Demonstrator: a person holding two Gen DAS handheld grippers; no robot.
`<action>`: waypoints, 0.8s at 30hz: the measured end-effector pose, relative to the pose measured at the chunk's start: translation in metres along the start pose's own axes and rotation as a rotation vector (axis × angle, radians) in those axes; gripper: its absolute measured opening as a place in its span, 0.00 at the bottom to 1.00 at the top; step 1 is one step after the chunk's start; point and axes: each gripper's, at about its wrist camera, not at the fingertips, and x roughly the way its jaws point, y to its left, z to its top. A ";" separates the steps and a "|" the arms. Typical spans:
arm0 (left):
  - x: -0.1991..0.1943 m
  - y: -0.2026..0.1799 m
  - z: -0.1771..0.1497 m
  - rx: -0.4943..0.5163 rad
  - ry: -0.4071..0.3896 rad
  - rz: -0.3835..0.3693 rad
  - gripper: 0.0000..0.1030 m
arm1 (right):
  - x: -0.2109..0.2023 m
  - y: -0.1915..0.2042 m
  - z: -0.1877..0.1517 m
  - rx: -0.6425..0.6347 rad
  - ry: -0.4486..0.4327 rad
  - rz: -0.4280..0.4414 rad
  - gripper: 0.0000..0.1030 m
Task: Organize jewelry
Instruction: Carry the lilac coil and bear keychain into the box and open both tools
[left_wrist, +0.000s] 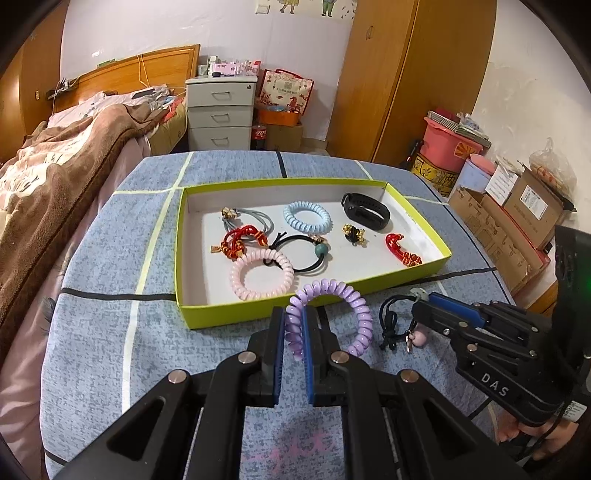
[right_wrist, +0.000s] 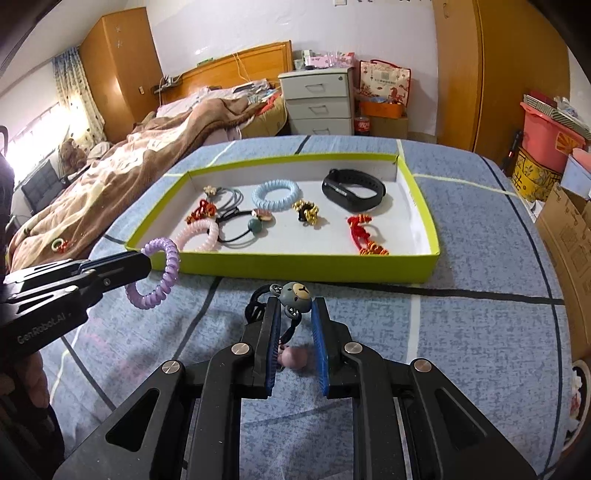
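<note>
Just short of the tray's (left_wrist: 221, 314) near wall, left hand-held gripper (left_wrist: 293, 325) pinches purple coil tie (left_wrist: 354, 306), lifted off surface; right hand-held gripper (right_wrist: 295, 328) is narrowed round bear hair tie (right_wrist: 295, 293), w/ cord betw. pads. Tray lies straight ahead of both; left is nearer

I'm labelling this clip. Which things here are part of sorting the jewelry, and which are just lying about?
Part of the job: purple coil band in left gripper; bear hair tie in right gripper; green tray; black wristband.

Lying about: bed blanket; drawer unit; cardboard boxes.
</note>
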 end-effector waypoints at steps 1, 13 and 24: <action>-0.001 0.000 0.001 0.002 -0.002 0.003 0.09 | -0.002 0.000 0.001 0.002 -0.007 0.000 0.17; -0.007 0.003 0.030 0.017 -0.046 0.006 0.09 | -0.021 -0.005 0.026 0.005 -0.083 0.004 0.04; 0.004 0.011 0.032 0.002 -0.028 0.005 0.10 | -0.015 -0.025 0.018 0.053 -0.039 0.023 0.04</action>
